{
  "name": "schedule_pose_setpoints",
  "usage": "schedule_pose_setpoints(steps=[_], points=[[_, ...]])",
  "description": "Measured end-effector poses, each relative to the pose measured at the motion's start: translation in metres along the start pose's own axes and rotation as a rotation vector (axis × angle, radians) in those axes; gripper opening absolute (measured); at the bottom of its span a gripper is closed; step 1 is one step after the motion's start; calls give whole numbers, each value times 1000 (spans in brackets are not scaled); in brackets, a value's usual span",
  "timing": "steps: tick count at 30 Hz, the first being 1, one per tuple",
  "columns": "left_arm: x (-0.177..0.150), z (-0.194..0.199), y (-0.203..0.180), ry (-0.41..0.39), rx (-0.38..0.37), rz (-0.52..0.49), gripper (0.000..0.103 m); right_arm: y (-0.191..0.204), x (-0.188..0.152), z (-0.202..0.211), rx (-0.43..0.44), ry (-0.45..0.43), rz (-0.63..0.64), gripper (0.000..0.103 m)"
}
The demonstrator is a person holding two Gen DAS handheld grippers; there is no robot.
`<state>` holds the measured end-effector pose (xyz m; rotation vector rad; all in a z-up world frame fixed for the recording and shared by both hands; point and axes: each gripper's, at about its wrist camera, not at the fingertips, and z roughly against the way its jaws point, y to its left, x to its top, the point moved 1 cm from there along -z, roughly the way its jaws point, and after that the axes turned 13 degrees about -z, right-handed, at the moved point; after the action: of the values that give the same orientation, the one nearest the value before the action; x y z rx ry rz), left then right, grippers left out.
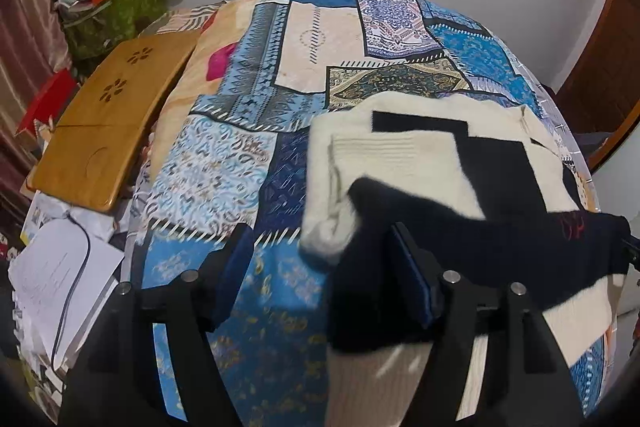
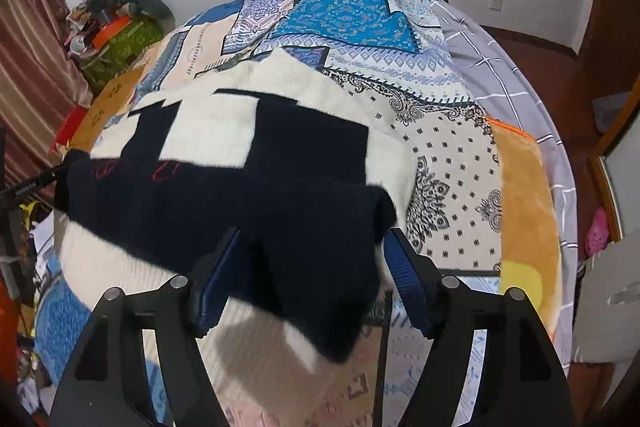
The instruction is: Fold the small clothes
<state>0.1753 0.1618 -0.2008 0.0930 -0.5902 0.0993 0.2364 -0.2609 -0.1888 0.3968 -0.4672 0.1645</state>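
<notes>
Left wrist view: the left gripper point(image 1: 320, 275) stands wide open, holding nothing; the sweater's point(image 1: 440, 163) navy edge drapes over its right finger at 5 o'clock, likely let go to complete a fold on the bed point(image 1: 248, 155).

Right wrist view: the right gripper point(image 2: 312, 279) is equally open, with the navy corner lying loose between its fingers, unpinched; the cream body stretches toward 11 o'clock.

bed point(image 1: 248, 155) under a blue patchwork-print cover, cream and navy sweater point(image 2: 280, 131) spread on it, wooden lap tray point(image 1: 108, 123) at its left edge
</notes>
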Motion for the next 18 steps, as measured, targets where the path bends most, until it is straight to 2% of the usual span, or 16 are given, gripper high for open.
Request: schedule_pose_setpoints(steps=[6, 15, 17, 18], points=[[-24, 7, 0, 30, -39, 20, 71, -9, -18, 8, 7, 26, -26, 69], [-53, 5, -16, 78, -84, 17, 71, -17, -46, 8, 76, 69, -98, 69], [-56, 4, -18, 83, -103, 25, 71, -13, -52, 6, 94, 85, -92, 64], [-57, 3, -19, 86, -111, 31, 71, -10, -55, 4, 99, 89, -88, 55]])
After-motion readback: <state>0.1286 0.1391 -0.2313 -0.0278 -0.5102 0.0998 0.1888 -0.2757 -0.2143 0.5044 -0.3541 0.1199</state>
